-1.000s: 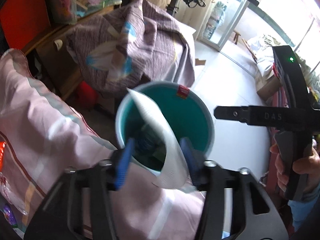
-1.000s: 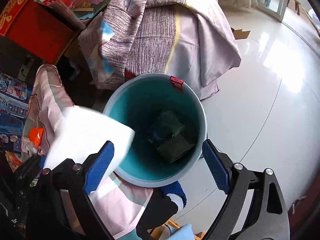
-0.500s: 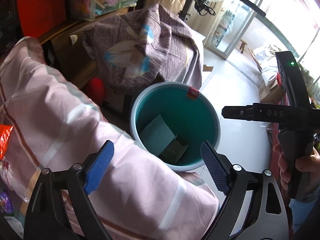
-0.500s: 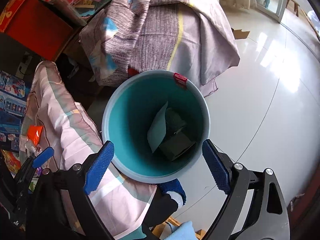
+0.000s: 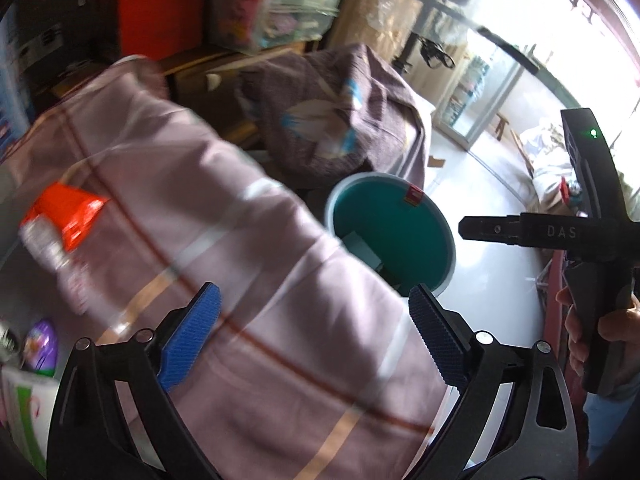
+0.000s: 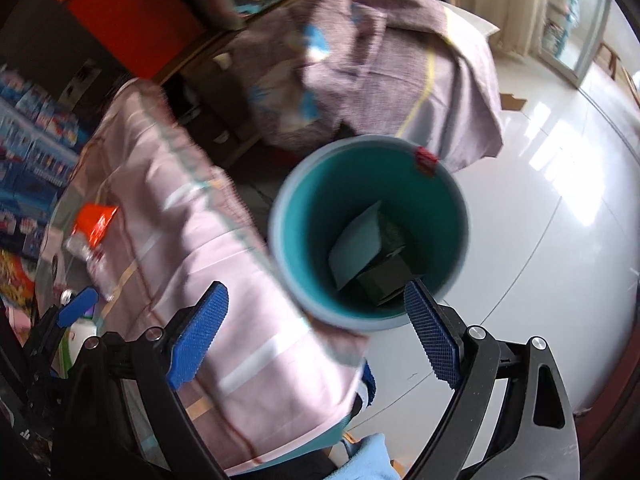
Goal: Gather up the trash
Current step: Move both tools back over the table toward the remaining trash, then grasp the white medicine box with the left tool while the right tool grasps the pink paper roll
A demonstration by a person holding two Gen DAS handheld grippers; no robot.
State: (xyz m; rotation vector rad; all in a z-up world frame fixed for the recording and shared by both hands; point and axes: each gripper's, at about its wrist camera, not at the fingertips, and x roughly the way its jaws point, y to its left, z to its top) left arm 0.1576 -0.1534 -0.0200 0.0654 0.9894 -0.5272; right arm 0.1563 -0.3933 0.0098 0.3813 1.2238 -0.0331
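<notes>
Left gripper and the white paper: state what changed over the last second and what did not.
The left gripper let go of the white paper, which dropped into the teal bin beside the dark box. Its jaws are opening, nothing between them, and it has swung back over the pink cloth. The right gripper stayed open and empty; the bin kept its place.

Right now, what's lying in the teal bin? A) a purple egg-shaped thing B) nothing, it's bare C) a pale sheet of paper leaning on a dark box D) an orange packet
C: the right wrist view looks down into the teal bin, where a pale sheet of paper leans against a dark box at the bottom.
</notes>
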